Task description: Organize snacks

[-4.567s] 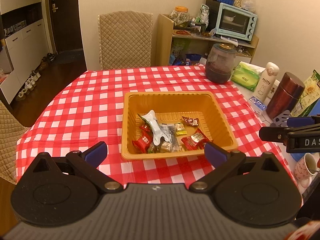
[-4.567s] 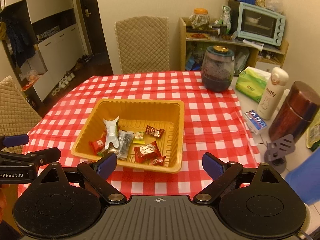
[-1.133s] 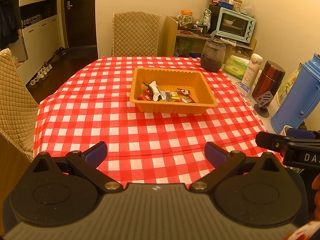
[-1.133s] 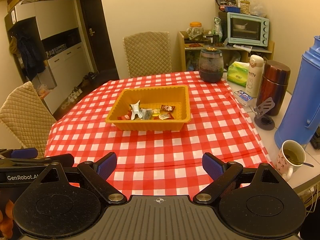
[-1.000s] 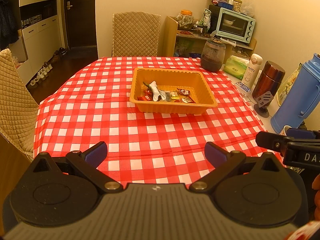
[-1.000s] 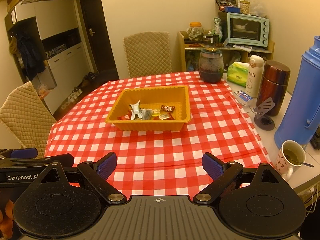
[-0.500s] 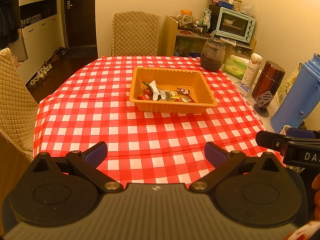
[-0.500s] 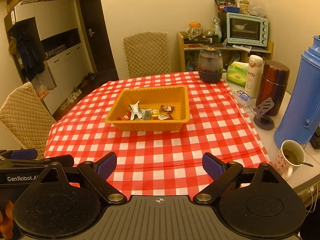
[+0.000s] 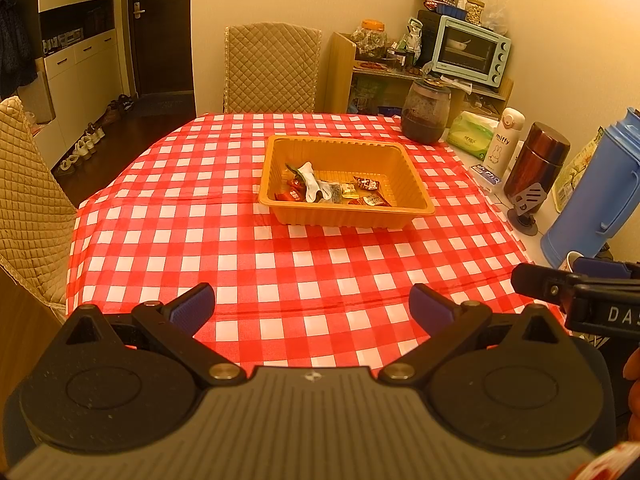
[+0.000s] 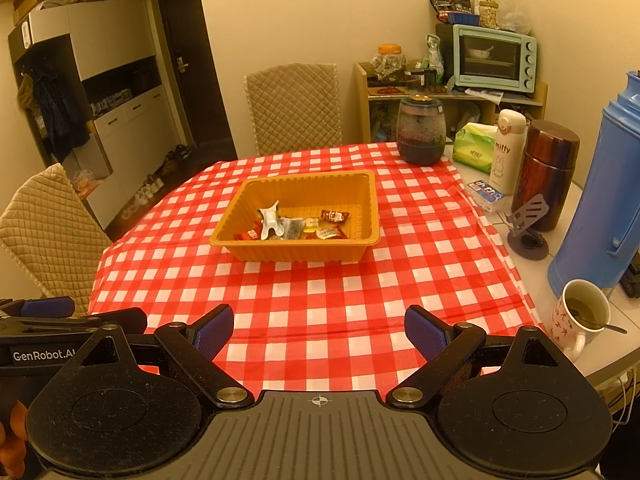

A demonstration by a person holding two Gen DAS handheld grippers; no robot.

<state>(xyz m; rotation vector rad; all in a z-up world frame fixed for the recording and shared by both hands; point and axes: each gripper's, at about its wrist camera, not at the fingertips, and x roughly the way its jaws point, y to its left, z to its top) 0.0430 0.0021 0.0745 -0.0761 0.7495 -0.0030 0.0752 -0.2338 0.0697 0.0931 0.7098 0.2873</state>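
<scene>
We see the wrapped snacks [image 9: 332, 191], red, yellow, silvery and white, heaped in the near-left part of the orange ribbed plastic tray [image 9: 416, 194] at the middle of the red-and-white checked tablecloth [image 9: 280, 264]. Some seconds ago the tray filled our view from close by; now it lies well apart from both grippers, and over the last second nothing has shifted. Our left gripper [image 9: 312, 307] and right gripper [image 10: 319, 330] hang over the near edge, jaws wide, holding nothing
</scene>
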